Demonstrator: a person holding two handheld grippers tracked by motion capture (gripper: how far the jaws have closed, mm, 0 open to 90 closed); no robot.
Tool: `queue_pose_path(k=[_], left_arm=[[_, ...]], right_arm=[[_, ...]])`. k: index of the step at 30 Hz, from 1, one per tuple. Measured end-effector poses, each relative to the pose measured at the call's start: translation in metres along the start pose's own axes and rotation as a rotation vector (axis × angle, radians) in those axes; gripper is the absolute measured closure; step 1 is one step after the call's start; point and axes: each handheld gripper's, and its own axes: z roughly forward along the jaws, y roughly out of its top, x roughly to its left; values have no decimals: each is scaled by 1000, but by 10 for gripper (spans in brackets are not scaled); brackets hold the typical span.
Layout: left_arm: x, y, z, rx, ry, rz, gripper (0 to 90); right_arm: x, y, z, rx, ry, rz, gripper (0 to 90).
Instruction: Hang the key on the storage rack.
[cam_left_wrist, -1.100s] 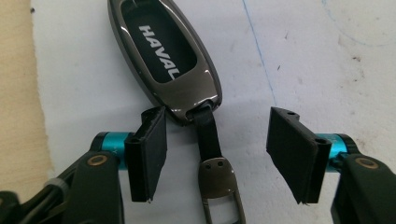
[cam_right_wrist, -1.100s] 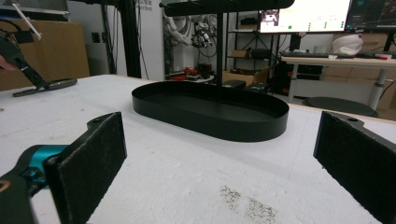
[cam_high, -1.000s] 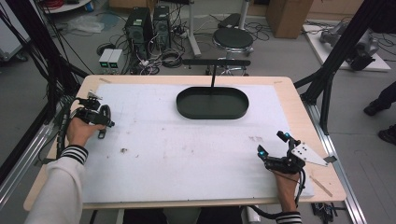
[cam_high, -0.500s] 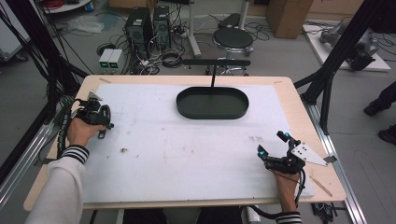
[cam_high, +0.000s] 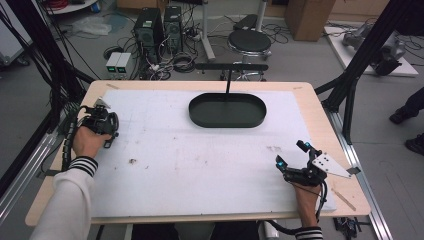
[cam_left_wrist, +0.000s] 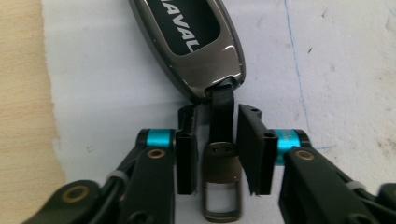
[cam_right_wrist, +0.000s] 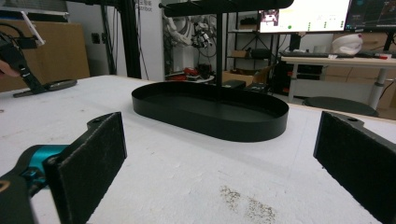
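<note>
The car key fob (cam_left_wrist: 189, 44) lies on the white mat (cam_left_wrist: 336, 70) just ahead of the left gripper (cam_left_wrist: 219, 149), whose jaws have just been closing around its black strap (cam_left_wrist: 221, 109), seemingly not yet pinching. The right gripper (cam_right_wrist: 219, 172) hovers wide open, empty.

- The counter (cam_high: 320, 107) was pale wood, covered almost wholly by a scuffed white sheet (cam_high: 200, 165).
- A black oval tray (cam_high: 227, 110) sat on the sheet.
- A car key fob (cam_left_wrist: 189, 42) with strap and buckle lay well left of the tray.
</note>
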Motion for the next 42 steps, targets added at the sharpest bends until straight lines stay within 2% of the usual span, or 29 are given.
queue_pose_path(k=[4, 5, 7, 14, 22, 25, 26, 28, 29, 33, 35, 38, 39, 41, 42], left_arm=[[-1, 0, -1, -11, 14, 14, 744], [-2, -1, -2, -25, 26, 16, 790], [-2, -1, -2, -32, 15, 22, 822], [0, -2, -6, -46, 12, 35, 846], [0, -4, -12, -87, 19, 75, 853], [1, -4, -20, -137, -1, 105, 854], [1, -5, -23, -147, -18, 105, 854], [1, -5, -25, -163, -25, 109, 856], [1, -6, -30, -190, -52, 118, 857], [-1, -8, -39, -233, -104, 149, 858], [-3, -9, -43, -257, -123, 169, 858], [-3, -11, -47, -280, -147, 179, 858], [-4, -11, -51, -296, -180, 193, 858], [-7, -11, -57, -307, -187, 238, 858], [-7, -11, -57, -307, -187, 238, 858]], right_arm=[[0, 0, 0, 0, 0, 0, 14], [0, 0, 0, 0, 0, 0, 14], [0, 0, 0, -3, -1, -3, 14], [0, 0, 0, -2, 0, -2, 14], [0, 0, -1, 4, -1, 9, 14], [0, 0, -1, 5, -1, 11, 15], [0, 0, -1, 5, 0, 11, 14], [0, 0, -1, 4, 0, 13, 15], [0, 0, -1, 6, 0, 20, 15], [-2, 0, -1, -6, -7, 32, 15], [-3, 1, -1, -1, -8, 45, 14], [-5, 1, -2, 11, -18, 35, 14], [-5, 2, -2, 10, -21, 39, 14], [-7, 4, -3, 3, -10, 52, 15], [-7, 4, -3, 3, -10, 52, 15]])
